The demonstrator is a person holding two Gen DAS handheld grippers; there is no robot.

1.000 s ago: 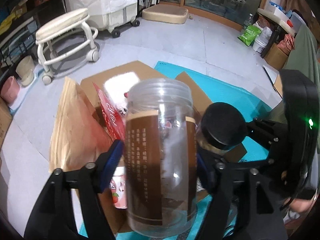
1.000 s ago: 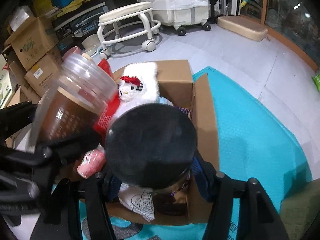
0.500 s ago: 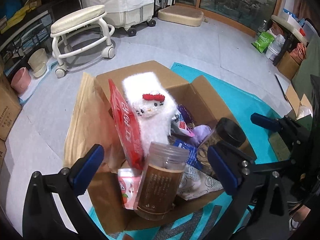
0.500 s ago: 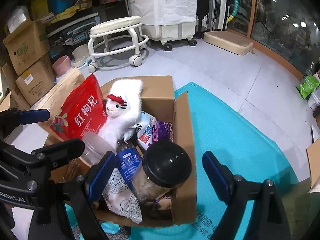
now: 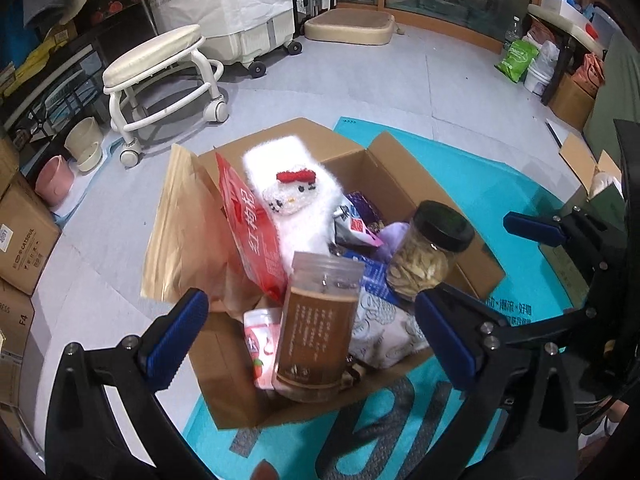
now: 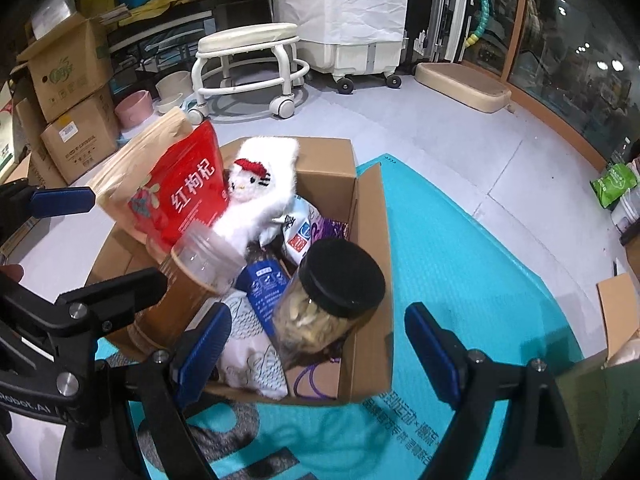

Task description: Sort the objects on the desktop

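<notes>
The left gripper (image 5: 312, 334) is wide open, its blue pads (image 5: 176, 338) standing apart on both sides of a clear jar with a brown label (image 5: 316, 328) but not touching it. This jar stands in the near corner of the cardboard box (image 5: 404, 184), leaning a little, and it has no lid on top.

The right gripper (image 6: 316, 354) is also open — its pads (image 6: 434, 354) are well away from the jar with the black lid (image 6: 332, 300), which lies tilted inside the box against the right wall. Nothing is held between the jaws of either gripper.

Inside the box, behind the two jars, there is a white plush toy with a red bow (image 5: 296, 196), standing upright near the middle. Beside it on the left is a red packet with white Chinese characters (image 6: 180, 192), and behind that a tan paper bag (image 5: 180, 232) leans at the left edge of the box. A blue packet (image 6: 264, 284) lies between the two jars, and a white patterned pouch (image 6: 248, 344) is at the front of the box. A small pink packet (image 5: 260, 340) is just beside the brown-label jar.

The box sits on a turquoise mat (image 6: 460, 248) on the grey floor. Further away stands a white stool on wheels (image 6: 248, 64), with cardboard boxes stacked at the left (image 6: 68, 96).
</notes>
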